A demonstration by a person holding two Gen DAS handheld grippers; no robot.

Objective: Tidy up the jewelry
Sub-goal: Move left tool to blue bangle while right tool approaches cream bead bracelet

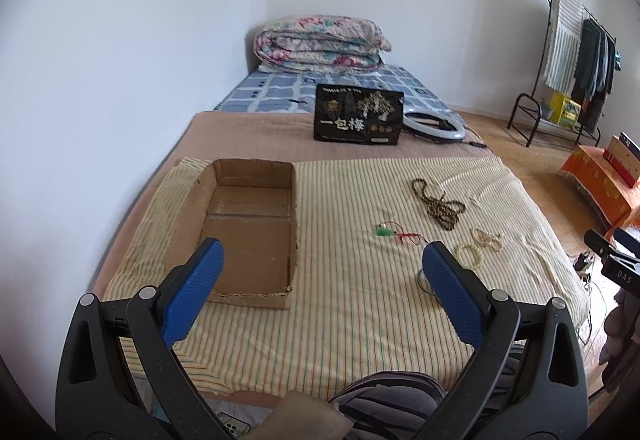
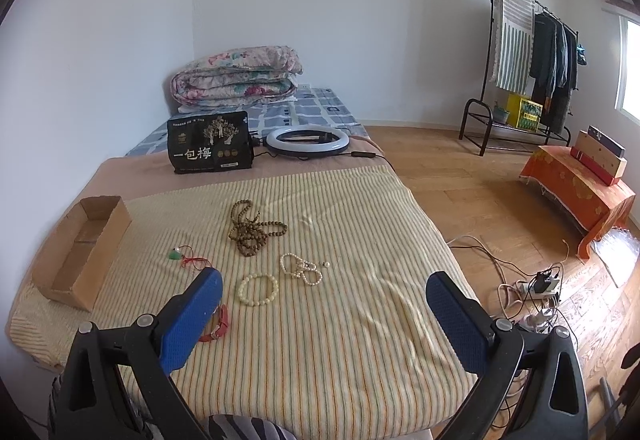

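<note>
- My left tongs [image 1: 323, 292] hang released, blue pads spread wide, holding nothing and touching nothing above the striped blanket [image 1: 360, 320].
- My right tongs [image 2: 324, 314] are equally wide apart and empty, over the same blanket.
- Just ahead of my left pad sits the cardboard box [image 1: 248, 224], open-topped, nothing visible inside.
- Between my right tongs' pads and a little ahead lie a pale bead bracelet [image 2: 258, 289] and a white pearl strand [image 2: 301, 268]; the red bracelet [image 2: 218, 324] is partly hidden behind the left pad.
- Farther ahead: a green pendant on red cord [image 2: 185, 258] and a pile of brown beads [image 2: 252, 226].
- Beyond my right pad the blanket is bare up to the bed's edge, then wooden floor [image 2: 480, 191] with cables.
</note>
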